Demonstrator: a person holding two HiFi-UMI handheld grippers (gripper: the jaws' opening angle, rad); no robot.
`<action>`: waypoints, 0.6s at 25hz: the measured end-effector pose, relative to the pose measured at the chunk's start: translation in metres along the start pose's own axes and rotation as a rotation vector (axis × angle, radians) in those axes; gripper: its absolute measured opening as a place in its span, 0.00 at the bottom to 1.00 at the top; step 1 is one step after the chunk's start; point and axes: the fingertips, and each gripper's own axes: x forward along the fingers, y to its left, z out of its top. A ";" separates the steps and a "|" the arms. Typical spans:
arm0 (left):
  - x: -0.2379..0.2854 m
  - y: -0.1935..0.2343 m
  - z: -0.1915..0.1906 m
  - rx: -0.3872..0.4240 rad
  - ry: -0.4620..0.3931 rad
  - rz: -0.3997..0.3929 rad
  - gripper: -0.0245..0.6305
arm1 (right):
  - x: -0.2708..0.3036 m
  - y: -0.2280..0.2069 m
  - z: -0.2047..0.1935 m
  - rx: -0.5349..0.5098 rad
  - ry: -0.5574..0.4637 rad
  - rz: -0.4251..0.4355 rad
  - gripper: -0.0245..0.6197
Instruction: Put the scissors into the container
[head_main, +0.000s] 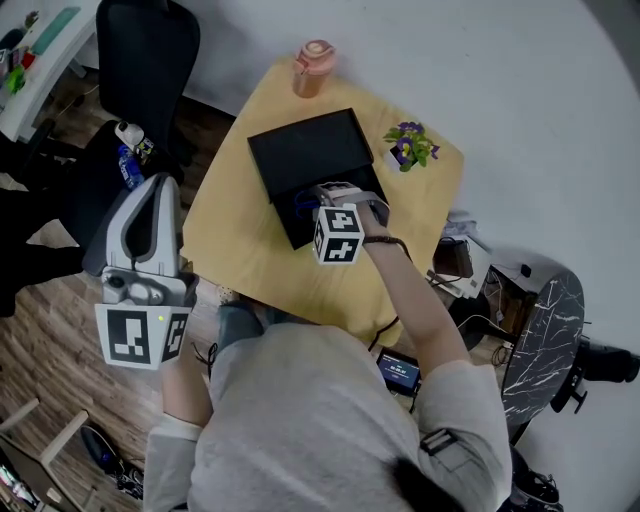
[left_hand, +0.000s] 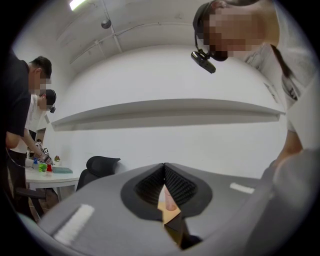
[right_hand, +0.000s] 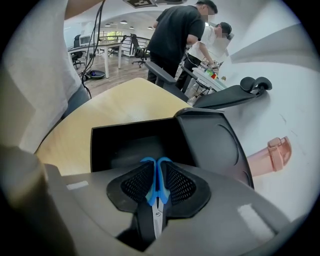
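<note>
A: Entry, right gripper (right_hand: 157, 170). State of the jaws?

B: Clamped on the scissors (right_hand: 151, 187). The blue handles are pinched between the two pads, loops pointing away from the camera, steel blades pointing back toward it.

A: Where are the scissors relative to the container (right_hand: 130, 126)?

B: Right at its open mouth, held up by the gripper. In the head view the right gripper hangs over the near part of the box, and a bit of blue shows just beyond its tip. I cannot tell whether the loops are past the rim.

A: Container details?

B: Black and rectangular, standing on the light wooden table (right_hand: 120, 105). Its lid (right_hand: 215, 145) is swung open and lies beside it, joined along one edge. The part of the inside that shows is plain black wall and floor.

A: Other vessels on the table?

B: A pink bottle (head_main: 312, 68) at the far corner, cap on, contents not visible. A small pot of purple flowers (head_main: 410, 145) stands at the side of the container, apart from it.

A: Left gripper (left_hand: 164, 167)?

B: Jaws pressed together, nothing between them. It is held off the table's edge, well apart from the container.
</note>
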 end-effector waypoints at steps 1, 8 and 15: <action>0.001 0.001 0.001 -0.001 -0.003 -0.008 0.12 | -0.002 -0.002 0.001 0.010 0.001 -0.011 0.15; 0.009 0.002 0.007 -0.010 -0.030 -0.079 0.12 | -0.033 -0.023 0.010 0.293 -0.081 -0.143 0.04; 0.023 -0.005 0.015 -0.026 -0.062 -0.178 0.12 | -0.088 -0.042 0.013 0.708 -0.266 -0.376 0.04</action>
